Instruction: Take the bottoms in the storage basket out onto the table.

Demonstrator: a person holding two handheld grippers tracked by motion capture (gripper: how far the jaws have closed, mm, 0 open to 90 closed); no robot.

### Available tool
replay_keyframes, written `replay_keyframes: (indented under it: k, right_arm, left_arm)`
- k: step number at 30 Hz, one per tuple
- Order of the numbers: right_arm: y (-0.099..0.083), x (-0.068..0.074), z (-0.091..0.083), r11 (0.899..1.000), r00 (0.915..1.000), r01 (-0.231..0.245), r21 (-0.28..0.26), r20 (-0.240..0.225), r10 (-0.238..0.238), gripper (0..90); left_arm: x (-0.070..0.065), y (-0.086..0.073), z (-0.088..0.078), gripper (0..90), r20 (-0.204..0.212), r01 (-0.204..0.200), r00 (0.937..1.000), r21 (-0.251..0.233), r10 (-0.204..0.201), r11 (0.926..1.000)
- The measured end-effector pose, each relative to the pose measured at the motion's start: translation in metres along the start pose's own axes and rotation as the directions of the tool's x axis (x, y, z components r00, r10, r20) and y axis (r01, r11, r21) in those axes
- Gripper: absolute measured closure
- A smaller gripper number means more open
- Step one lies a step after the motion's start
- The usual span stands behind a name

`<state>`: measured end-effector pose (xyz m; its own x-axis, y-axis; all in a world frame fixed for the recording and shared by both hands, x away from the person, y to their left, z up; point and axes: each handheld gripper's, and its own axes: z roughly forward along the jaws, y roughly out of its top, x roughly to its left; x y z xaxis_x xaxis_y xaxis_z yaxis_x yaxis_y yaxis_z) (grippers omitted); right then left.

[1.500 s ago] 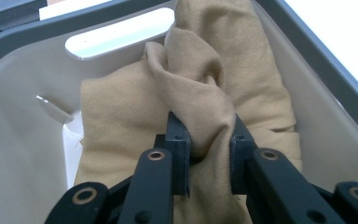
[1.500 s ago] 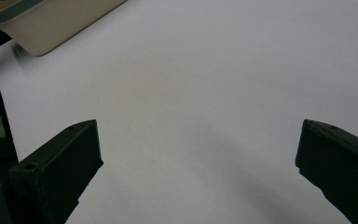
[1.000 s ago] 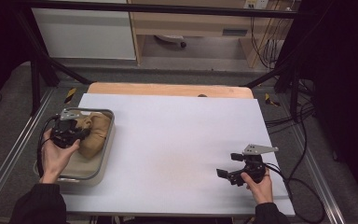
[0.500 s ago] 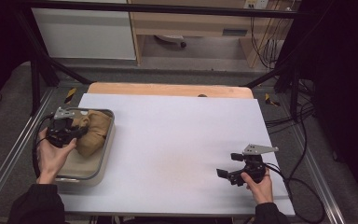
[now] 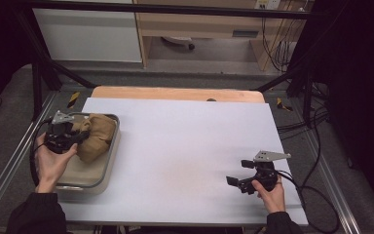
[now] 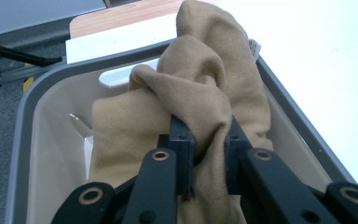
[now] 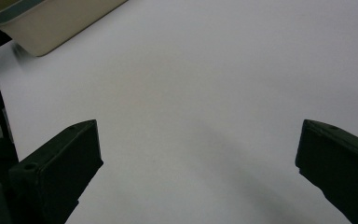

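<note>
Left gripper clamped on a fold of tan cloth, bunched at the far end of the tub at table's left. Right gripper wide apart, empty, resting well away across the white table.

Dim surroundings, bright tabletop, soft blur.

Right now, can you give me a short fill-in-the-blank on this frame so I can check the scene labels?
1. The left gripper is shut on a tan ____.
2. The cloth lies in a beige ____ with a grey rim.
3. The right gripper has its jaws ____ over the white table.

Missing words: cloth; tray; open
</note>
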<state>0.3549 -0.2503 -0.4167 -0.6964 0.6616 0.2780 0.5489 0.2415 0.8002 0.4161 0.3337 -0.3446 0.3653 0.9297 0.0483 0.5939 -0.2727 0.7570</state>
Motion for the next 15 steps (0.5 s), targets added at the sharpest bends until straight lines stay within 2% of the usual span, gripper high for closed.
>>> replay_keyframes:
  k: [15]
  right_arm:
    - [0.0, -0.0001, 0.0, 1.0, 1.0, 0.002, 0.0, 0.0, -0.002, 0.7]
  left_arm:
    - [0.0025, 0.0018, -0.0092, 78.9, 0.007, 0.005, 1.0, -0.021, -0.005, 0.9998]
